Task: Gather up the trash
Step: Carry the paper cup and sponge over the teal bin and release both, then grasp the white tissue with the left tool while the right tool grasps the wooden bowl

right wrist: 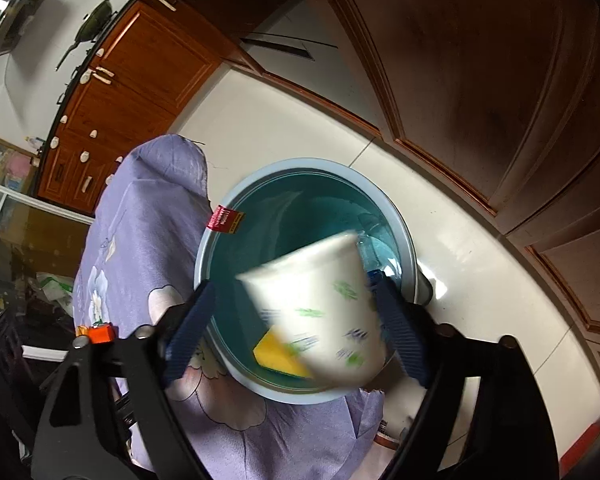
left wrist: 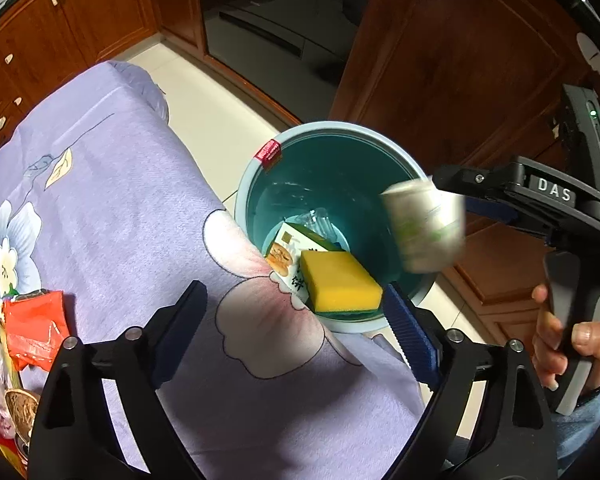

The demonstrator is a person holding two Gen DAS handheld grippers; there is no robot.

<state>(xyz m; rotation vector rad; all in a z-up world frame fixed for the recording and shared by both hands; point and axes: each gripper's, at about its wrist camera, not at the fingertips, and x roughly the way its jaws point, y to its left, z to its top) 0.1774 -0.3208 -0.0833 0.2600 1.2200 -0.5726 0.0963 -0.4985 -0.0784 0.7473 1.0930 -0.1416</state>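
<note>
Paper cup, round and blurred, is seen above the plastic bin between spread fingers of the right gripper, untouched; left gripper is spread wide, holding nothing.

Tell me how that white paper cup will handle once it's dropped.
The white paper cup with green print, blurred above the teal bin, looks thin-walled, so probably light and crushable. Its tapered round shape would likely roll in an arc if it missed.

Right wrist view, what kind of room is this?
Most likely a home kitchen: wooden cabinets line the wall, a wok sits on the counter, and a blue trash bin stands on the tiled floor.
</note>
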